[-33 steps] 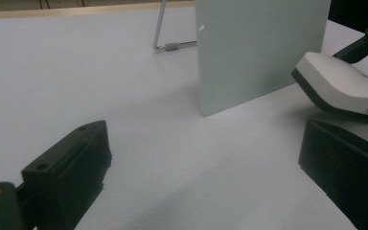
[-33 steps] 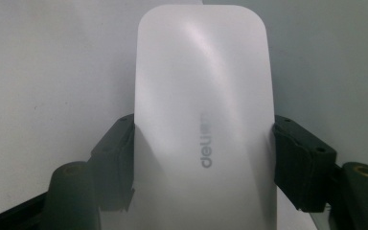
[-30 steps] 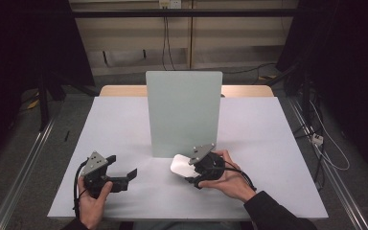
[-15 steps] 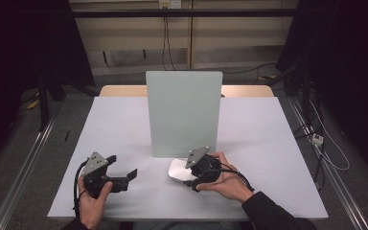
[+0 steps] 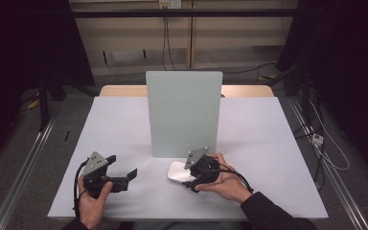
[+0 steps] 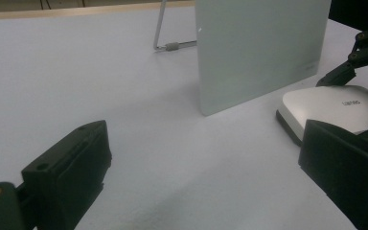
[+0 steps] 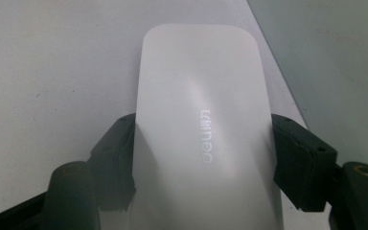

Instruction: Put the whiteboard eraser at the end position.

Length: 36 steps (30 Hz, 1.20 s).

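Note:
A flat white mouse (image 5: 176, 170) with grey lettering lies low on the table, just in front of the upright pale green panel (image 5: 183, 112). My right gripper (image 5: 187, 174) comes from the right and is shut on it. In the right gripper view the two black jaws press on the long sides of the mouse (image 7: 201, 120) at the gripper (image 7: 203, 163). My left gripper (image 5: 122, 165) rests on the table to the left, open, with nothing between its jaws. The left gripper view, past the gripper (image 6: 206, 177), shows the mouse (image 6: 330, 108) ahead on the right.
The panel (image 6: 258, 48) leans on a wire stand (image 6: 160, 45) behind it, in the middle of the white table (image 5: 268, 143). A wooden strip edges the far side. Dark floor, rails and cables surround the table.
My right hand has drawn the mouse slightly toward the near edge of the table. The left hand has kept still.

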Motion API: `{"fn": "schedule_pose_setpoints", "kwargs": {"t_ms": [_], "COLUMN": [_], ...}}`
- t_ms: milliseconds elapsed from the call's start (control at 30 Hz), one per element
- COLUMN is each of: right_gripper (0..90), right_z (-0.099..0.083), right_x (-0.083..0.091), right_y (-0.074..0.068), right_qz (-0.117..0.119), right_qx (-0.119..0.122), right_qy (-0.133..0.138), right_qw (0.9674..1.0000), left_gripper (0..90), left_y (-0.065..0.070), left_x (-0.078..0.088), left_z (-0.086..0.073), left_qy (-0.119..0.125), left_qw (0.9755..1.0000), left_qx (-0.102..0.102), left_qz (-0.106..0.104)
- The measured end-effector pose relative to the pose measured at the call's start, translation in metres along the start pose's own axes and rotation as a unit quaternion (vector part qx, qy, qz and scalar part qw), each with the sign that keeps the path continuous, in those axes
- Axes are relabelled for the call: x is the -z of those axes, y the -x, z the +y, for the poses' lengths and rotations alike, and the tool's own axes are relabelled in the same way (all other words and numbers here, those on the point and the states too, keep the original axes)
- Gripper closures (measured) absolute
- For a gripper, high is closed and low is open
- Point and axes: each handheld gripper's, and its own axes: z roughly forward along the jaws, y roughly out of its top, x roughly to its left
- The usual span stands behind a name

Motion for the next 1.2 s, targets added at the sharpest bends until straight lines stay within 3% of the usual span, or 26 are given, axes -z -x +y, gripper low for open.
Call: {"fn": "schedule_pose_setpoints", "kwargs": {"t_ms": [167,267,467,700,867,1200], "right_gripper": [30.8,30.1,29.2,18.4,8.0,8.7], "right_z": [-0.002,-0.002,-0.003,-0.003,-0.003,-0.004], "right_x": [-0.001,-0.003,-0.003,-0.005,-0.003,0.006], "right_y": [0.002,0.0,0.002,0.003,0.005,0.009], "right_qz": [0.004,-0.002,0.005,0.007,-0.002,-0.015], "right_qx": [-0.015,-0.006,-0.017,-0.029,-0.037,-0.07], "right_qy": [0.004,0.002,0.005,-0.003,0.012,0.047], "right_qw": [0.9999,1.0,0.9998,0.9995,0.9992,0.9963], "left_gripper": [3.8,3.8,3.8,3.8,3.8,3.8], "left_y": [0.0,0.0,0.0,-0.001,0.0,-0.001], "left_x": [0.0,0.0,0.0,0.0,-0.001,0.0], "left_z": [0.0,0.0,0.0,0.0,0.0,0.0], "left_qy": [-0.003,0.0,-0.005,-0.005,-0.004,-0.003], "left_qw": [1.0,1.0,1.0,1.0,1.0,1.0], "left_qx": [-0.001,0.003,-0.003,-0.004,-0.003,-0.002], "left_qz": [-0.001,-0.002,-0.002,-0.001,-0.003,-0.002]}}
